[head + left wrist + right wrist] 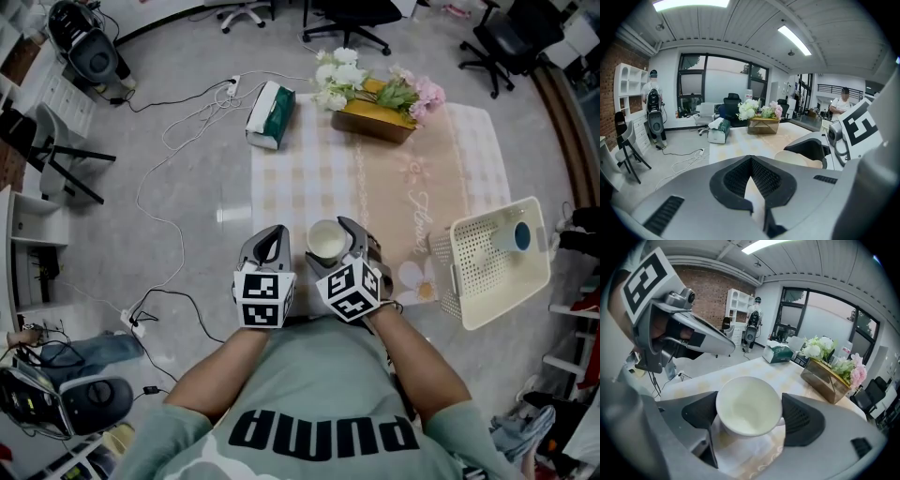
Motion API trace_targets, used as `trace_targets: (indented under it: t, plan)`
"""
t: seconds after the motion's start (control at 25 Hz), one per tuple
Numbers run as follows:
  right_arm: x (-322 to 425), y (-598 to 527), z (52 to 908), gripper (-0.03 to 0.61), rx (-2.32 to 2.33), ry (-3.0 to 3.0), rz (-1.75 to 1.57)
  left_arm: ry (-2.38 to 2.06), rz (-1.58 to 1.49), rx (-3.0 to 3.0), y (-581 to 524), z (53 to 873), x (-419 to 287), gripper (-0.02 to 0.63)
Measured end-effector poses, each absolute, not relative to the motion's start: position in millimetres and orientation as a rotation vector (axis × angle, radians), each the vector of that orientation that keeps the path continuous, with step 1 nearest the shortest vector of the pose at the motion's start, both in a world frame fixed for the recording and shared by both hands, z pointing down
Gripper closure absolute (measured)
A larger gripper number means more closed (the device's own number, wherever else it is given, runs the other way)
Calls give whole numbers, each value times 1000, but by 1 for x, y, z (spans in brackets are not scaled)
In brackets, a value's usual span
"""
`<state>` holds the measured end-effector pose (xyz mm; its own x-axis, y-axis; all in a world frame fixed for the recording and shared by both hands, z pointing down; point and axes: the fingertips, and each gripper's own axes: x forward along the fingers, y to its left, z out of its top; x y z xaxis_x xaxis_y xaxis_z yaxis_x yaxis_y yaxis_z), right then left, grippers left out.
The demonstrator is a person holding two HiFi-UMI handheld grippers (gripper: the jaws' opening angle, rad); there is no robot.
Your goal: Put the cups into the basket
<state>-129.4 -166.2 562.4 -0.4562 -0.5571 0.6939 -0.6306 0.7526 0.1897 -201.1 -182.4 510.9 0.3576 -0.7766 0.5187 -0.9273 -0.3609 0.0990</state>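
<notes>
White cup (748, 409), stood on tablecloth (309, 192) well apart from basket (487, 274), is clamped by right gripper (749, 399); left gripper (751, 165) closed, empty; cup judged light, rigid, slick, chippable, so best held mid-wall.

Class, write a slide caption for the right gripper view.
Right gripper grips a round white cup; gold flower box behind.
</notes>
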Motion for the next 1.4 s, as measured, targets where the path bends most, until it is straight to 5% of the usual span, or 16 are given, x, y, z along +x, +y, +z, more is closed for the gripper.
trace_targets:
  t: [0.84,1.4]
  plan:
    - [-116,-171,528,187,1006,-2192,154,-1486,536,2254,-187,505,-194,614]
    - [-51,-171,456,187,1273,-2165,194,-1376,469,2409,-192,463,-128,614]
